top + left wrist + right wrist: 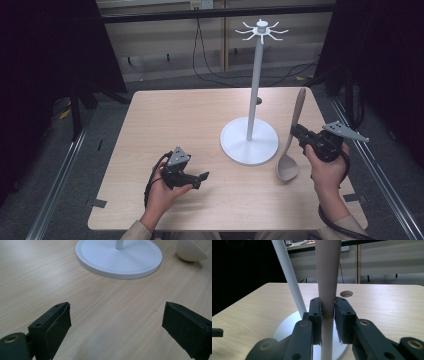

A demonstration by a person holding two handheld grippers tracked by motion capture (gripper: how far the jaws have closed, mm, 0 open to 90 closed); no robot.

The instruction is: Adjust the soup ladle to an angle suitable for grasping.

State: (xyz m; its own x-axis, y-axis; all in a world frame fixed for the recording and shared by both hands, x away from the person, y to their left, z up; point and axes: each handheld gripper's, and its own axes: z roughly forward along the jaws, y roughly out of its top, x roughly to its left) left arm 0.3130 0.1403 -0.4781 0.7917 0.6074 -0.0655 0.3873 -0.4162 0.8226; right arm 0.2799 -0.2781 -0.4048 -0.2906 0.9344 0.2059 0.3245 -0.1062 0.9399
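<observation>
A beige spoon point(295, 134) stands nearly upright at the right of the table, bowl down and handle up. My right gripper point(296, 132) is shut on its handle point(328, 277), whose shaft runs up between the two pads. The spoon's bowl point(190, 250) hangs close over the wood just right of a white hanger stand point(254, 85), which has a round base point(120, 258), a tall pole point(288, 277) and a ring of hooks on top. My left gripper point(202, 179) rests low at the front left, open, with bare table between its jaws point(116, 327).
The light wooden table point(175, 120) has a round cable hole point(346, 293) at its far side behind the stand. Dark curtains flank the table and cables lie on the floor beyond the far edge.
</observation>
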